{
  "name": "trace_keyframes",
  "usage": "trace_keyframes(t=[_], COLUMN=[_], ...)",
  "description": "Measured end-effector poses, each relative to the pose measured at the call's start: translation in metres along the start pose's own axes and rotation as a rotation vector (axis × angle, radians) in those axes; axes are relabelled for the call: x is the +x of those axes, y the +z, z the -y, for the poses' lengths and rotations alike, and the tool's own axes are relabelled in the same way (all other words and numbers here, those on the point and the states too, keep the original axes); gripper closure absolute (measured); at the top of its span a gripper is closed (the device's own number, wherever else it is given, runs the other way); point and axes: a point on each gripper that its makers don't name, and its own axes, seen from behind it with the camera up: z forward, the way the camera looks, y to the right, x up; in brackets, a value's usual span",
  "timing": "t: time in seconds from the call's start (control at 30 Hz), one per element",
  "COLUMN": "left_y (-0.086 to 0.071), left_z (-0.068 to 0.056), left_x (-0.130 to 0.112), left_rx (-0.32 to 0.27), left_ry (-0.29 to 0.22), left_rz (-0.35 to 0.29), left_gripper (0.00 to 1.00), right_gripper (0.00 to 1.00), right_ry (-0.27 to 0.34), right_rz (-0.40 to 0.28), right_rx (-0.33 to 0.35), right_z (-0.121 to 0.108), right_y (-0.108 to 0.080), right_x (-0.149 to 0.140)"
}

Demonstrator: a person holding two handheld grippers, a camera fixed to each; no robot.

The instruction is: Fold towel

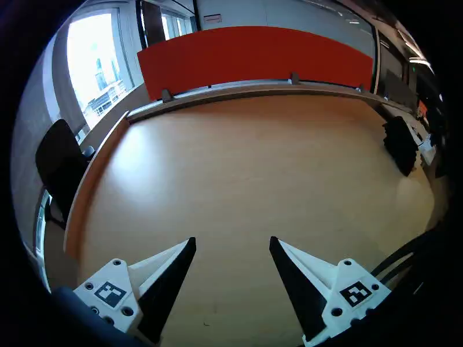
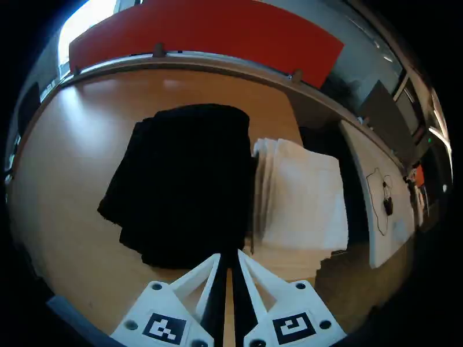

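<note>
Your left gripper (image 1: 232,243) hangs over bare wooden table (image 1: 243,168) with its jaws spread wide and nothing between them; an orange-red partition (image 1: 254,55) runs along the far edge and a black chair (image 1: 58,165) stands off the table's left side. Your right gripper (image 2: 231,257) has its jaws pressed nearly together, only a thin slit between them, the tips right at the near edge of the folded black towel (image 2: 185,185); you cannot tell whether they nip the cloth. A stack of folded white towels (image 2: 304,196) lies just beside it, touching its right side.
</note>
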Motion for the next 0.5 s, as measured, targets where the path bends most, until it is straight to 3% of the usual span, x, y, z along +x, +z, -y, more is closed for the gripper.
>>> trace_keyframes(t=[0.17, 0.23, 0.37, 0.43, 0.5], left_y=[0.000, 0.000, 0.001, 0.001, 0.001], left_z=[0.000, 0.000, -0.001, -0.001, -0.001], left_x=[0.000, 0.001, 0.001, 0.001, 0.001], left_rx=[-0.003, -0.004, -0.009, -0.009, -0.010], left_ry=[0.003, 0.004, 0.004, 0.004, 0.005], left_rz=[-0.001, -0.004, -0.007, -0.008, -0.009], left_gripper=[0.06, 0.06, 0.06, 0.06, 0.06], right_gripper=[0.85, 0.72, 0.32, 0.25, 0.09], right_ry=[0.009, 0.011, 0.017, 0.021, 0.025], right_rz=[-0.014, -0.016, -0.023, -0.025, -0.028], right_rx=[-0.009, -0.017, -0.033, -0.033, -0.030], right_z=[-0.001, -0.003, -0.005, -0.004, -0.002], right_y=[-0.005, -0.007, -0.010, -0.011, -0.013], right_x=[0.000, 0.000, -0.002, -0.002, -0.002])
